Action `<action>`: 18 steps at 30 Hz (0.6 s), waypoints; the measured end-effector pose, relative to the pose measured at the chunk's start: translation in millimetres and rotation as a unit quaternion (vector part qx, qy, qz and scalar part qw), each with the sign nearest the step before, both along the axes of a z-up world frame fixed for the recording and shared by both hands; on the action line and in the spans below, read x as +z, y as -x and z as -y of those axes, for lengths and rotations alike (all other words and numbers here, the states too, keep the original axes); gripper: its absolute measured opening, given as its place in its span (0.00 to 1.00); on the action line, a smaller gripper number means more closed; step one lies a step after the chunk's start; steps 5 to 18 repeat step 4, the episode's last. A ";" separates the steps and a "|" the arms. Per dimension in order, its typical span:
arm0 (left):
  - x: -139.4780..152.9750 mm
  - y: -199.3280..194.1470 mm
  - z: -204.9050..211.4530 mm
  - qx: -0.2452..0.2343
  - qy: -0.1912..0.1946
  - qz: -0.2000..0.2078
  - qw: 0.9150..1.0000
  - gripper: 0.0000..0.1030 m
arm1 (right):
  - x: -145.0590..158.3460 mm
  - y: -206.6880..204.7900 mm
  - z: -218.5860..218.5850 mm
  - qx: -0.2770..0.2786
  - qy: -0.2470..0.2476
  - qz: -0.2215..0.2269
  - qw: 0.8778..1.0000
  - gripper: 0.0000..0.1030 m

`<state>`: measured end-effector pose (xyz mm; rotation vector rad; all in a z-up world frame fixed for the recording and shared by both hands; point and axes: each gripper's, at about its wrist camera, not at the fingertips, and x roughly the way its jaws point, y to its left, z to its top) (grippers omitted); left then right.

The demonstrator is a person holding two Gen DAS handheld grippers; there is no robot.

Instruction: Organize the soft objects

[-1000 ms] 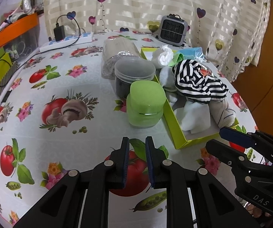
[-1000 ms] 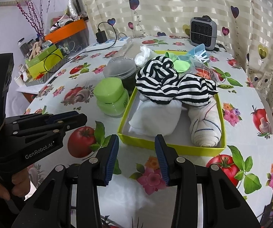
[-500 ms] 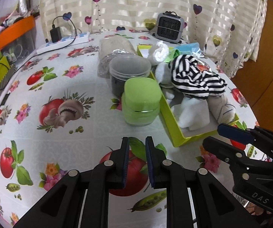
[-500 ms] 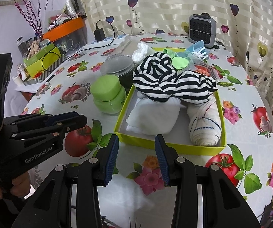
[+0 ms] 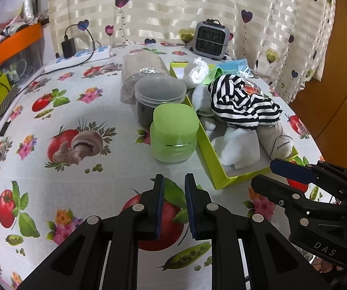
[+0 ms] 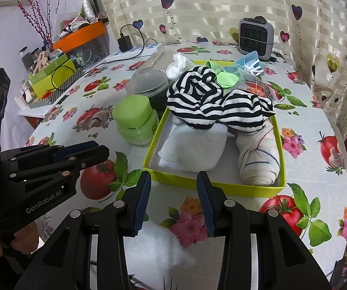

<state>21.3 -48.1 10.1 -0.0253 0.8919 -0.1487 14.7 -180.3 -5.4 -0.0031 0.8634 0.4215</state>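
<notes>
The soft things lie in the yellow-green box (image 6: 212,186) near the right edge of the bench (image 5: 81,174): a striped cloth (image 6: 212,106) heaped on a white cloth (image 6: 195,145) and a rolled sock (image 6: 258,159). Both the left gripper (image 5: 172,207) and the right gripper (image 6: 173,203) hang released and empty. The striped heap sits high; a careless pull may drag neighbours out, or knock the green jar (image 5: 173,135) just beside the box.

A round table (image 5: 81,169) has a cloth with tomatoes and flowers. Behind it hangs a striped curtain (image 6: 221,7) with hearts.
</notes>
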 end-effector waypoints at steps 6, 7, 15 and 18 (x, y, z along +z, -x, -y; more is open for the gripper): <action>1.8 0.0 -1.2 -0.001 0.000 -0.002 1.000 0.16 | -0.2 -0.2 0.4 0.000 0.001 -0.001 1.000 0.39; 1.8 0.0 -1.2 -0.001 0.000 -0.002 1.000 0.16 | -0.2 -0.2 0.4 0.000 0.001 -0.001 1.000 0.39; 1.8 0.0 -1.2 -0.001 0.000 -0.002 1.000 0.16 | -0.2 -0.2 0.4 0.000 0.001 -0.001 1.000 0.39; 1.8 0.0 -1.2 -0.001 0.000 -0.002 1.000 0.16 | -0.2 -0.2 0.4 0.000 0.001 -0.001 1.000 0.39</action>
